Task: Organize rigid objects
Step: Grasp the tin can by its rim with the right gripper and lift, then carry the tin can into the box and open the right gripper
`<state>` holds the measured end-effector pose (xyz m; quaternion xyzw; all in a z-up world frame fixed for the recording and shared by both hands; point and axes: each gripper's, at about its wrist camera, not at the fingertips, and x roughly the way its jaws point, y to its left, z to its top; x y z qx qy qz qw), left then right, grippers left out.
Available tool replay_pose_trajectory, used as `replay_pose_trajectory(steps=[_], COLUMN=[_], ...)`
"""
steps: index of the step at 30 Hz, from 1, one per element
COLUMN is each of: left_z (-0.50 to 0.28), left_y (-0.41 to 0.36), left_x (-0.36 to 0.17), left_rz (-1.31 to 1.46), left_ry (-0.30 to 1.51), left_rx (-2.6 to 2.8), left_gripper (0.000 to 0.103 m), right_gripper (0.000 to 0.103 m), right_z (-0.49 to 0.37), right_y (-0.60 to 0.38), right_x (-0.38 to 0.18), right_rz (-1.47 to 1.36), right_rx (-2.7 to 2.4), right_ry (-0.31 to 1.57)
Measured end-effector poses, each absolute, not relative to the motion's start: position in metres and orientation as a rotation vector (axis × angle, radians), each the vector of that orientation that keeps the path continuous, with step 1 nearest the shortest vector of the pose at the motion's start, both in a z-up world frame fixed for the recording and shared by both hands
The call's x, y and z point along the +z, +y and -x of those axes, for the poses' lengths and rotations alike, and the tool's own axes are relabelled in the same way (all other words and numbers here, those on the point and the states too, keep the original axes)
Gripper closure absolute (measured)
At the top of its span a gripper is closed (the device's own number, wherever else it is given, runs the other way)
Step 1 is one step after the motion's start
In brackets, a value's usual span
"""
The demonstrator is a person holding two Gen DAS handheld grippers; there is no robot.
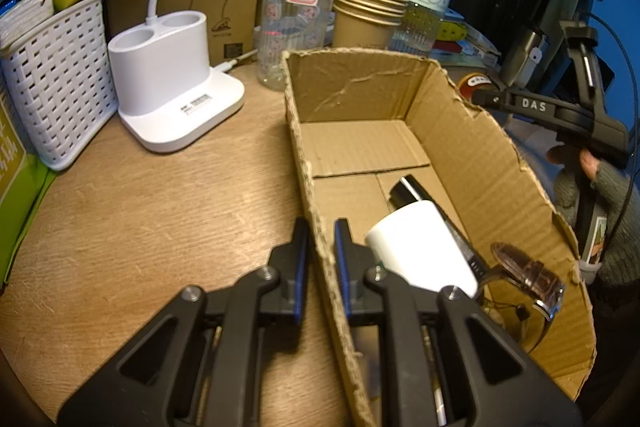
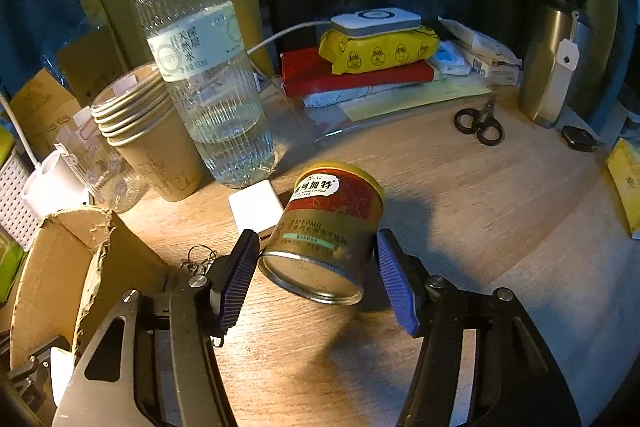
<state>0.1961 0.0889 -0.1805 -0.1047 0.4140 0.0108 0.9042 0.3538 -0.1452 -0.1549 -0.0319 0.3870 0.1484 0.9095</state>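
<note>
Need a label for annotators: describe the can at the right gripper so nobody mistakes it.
On the wooden desk, just in front of the ribbed water bottle, a short round can sits tilted between the right gripper fingers. It alone is metal, with a red-and-gold label.

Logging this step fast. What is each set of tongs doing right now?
Left tongs: shut on the cardboard box wall.
Right tongs: around the tilted can; grip cannot be told.

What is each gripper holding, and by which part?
Left gripper clamps the cardboard box by one side wall's rim; right gripper seems to hold the tilted can by its sides.
</note>
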Motion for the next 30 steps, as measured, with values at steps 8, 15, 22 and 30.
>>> replay_pose_trajectory(steps=[8,15,22,30], left_z=[-0.196,-0.196,-0.196,-0.196], left_y=[0.089,0.089,0.089,0.089], left_x=[-0.181,-0.18,-0.181,-0.181], left_rz=[0.217,0.216,0.217,0.217], left_ry=[0.856,0.855,0.856,0.856], left_rx=[0.022,0.022,0.022,0.022], left_gripper=[0.089,0.089,0.089,0.089], right_gripper=[0.041,0.042,0.042,0.042], right_z=[-0.339,-0.325,-0.304,-0.276], right_y=[-0.146,-0.144,-0.135,-0.117], right_x=[-0.145,-0.13,-0.11,-0.086], right_rz=[0.075,0.083,0.094,0.111], right_rx=[0.323,0.336,0.377,0.457], right_ry=[0.765,0.724,0.678,0.615])
